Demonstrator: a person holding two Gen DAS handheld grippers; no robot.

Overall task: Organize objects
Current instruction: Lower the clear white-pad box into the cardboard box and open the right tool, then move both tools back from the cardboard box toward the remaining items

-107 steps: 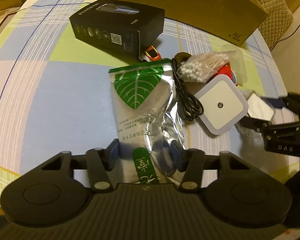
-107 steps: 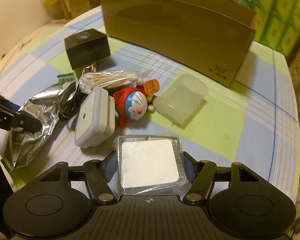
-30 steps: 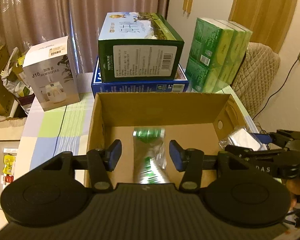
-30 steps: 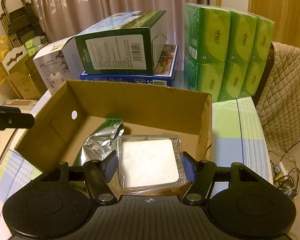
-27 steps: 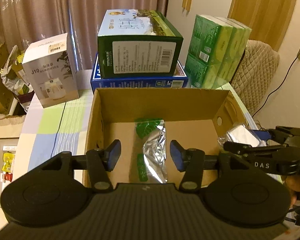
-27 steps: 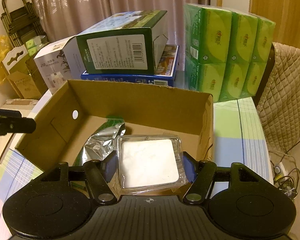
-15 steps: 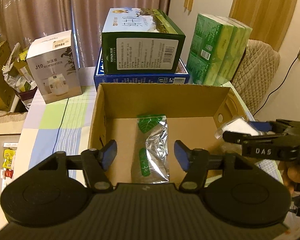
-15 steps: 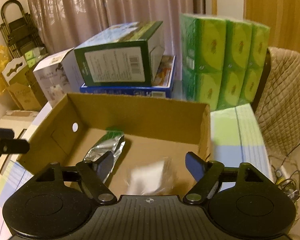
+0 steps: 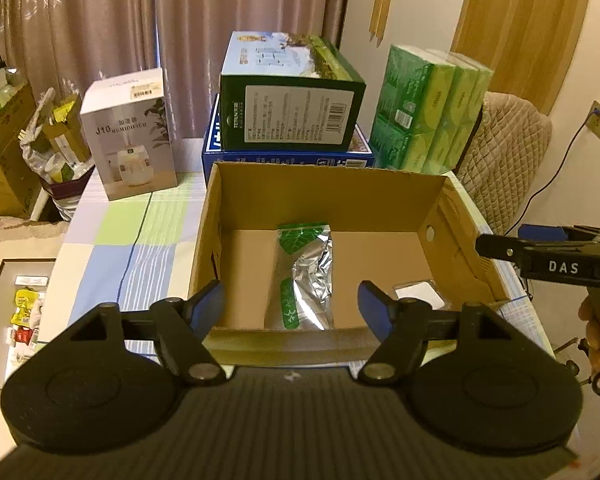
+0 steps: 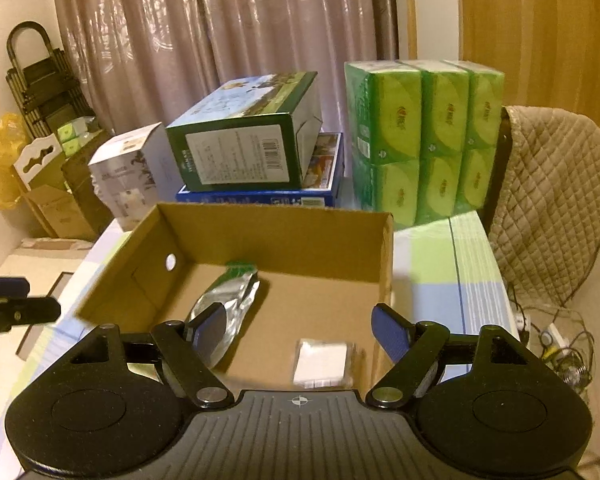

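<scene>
An open cardboard box [image 9: 324, 190] [image 10: 276, 232] stands on the checked tablecloth. A silver foil pouch with green leaf print [image 9: 306, 276] [image 10: 226, 304] lies on its floor. A clear flat case with a white pad [image 10: 324, 362] [image 9: 418, 294] lies in the box's near right corner. My left gripper [image 9: 292, 304] is open and empty above the box's near wall. My right gripper [image 10: 300, 332] is open and empty above the clear case; it also shows in the left wrist view [image 9: 540, 250] at the box's right side.
Behind the box stand a green carton [image 9: 290, 104] on a blue one [image 9: 288, 156], a white humidifier box [image 9: 130, 140] and green tissue packs [image 9: 432, 112]. A quilted chair [image 10: 556, 196] is at the right. A tray with small packets [image 9: 22, 308] lies at the left.
My left gripper let the foil pouch drop into the box and opened. My right gripper opened and the clear case fell into the box's right corner. Both grippers drew back a little.
</scene>
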